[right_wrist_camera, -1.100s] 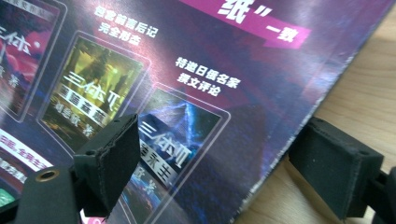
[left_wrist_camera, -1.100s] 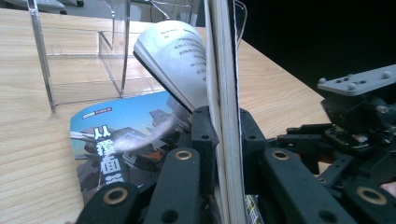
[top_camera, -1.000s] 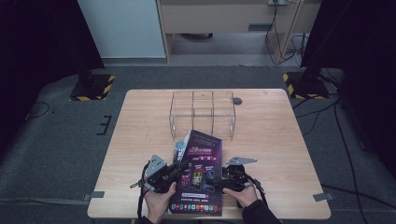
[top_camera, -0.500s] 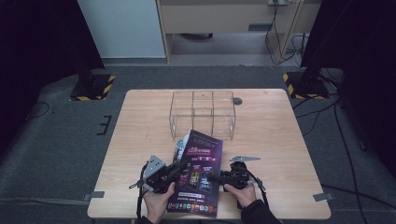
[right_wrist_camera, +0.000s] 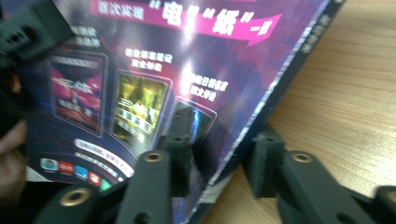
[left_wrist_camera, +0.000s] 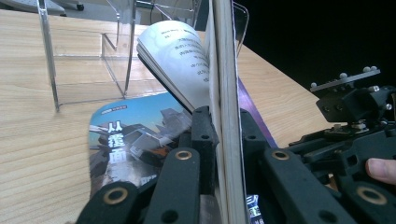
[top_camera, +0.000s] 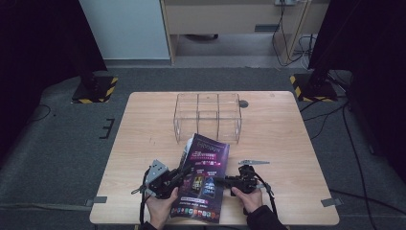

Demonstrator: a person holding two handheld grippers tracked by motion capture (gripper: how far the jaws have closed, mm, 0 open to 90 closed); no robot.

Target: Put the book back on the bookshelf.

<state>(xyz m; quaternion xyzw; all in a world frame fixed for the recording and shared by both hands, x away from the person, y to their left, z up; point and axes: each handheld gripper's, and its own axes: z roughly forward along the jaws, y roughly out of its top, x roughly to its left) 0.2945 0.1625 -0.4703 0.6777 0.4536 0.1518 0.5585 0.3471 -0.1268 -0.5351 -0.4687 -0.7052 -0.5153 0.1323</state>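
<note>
At the bottom centre of the high view, my left hand-held gripper (top_camera: 178, 175) and my right hand-held gripper (top_camera: 219, 180) meet on a purple magazine (top_camera: 203, 177) that lies near the close edge of the worktop (top_camera: 282, 139).

In the left gripper view my left jaws are closed tight on the magazine's edge, a thick stack of pages rising straight up the middle of the frame between them. A few pages curl away toward the upper centre with small print too fine to read. Under them, at the lower left of that frame, lies a blue printed sheet (left_wrist_camera: 135, 135) with large Chinese characters and a picture of grey machinery.

In the right gripper view my right jaws sit partly open astride the magazine's spine edge, 1 jaw on the cover and 1 on the wood side; whether they pinch it I cannot tell. The cover is blurred: a pink banner with white Chinese characters at the top, 3 picture panels below, and a row of small coloured icons at the lower left.

Farther up the high view, above the magazine's top edge, stands a clear plastic organiser (top_camera: 208, 117) divided into compartments, and nothing shows inside them. A small grey metal piece (top_camera: 253, 162) lies on the wood at centre right.
</note>
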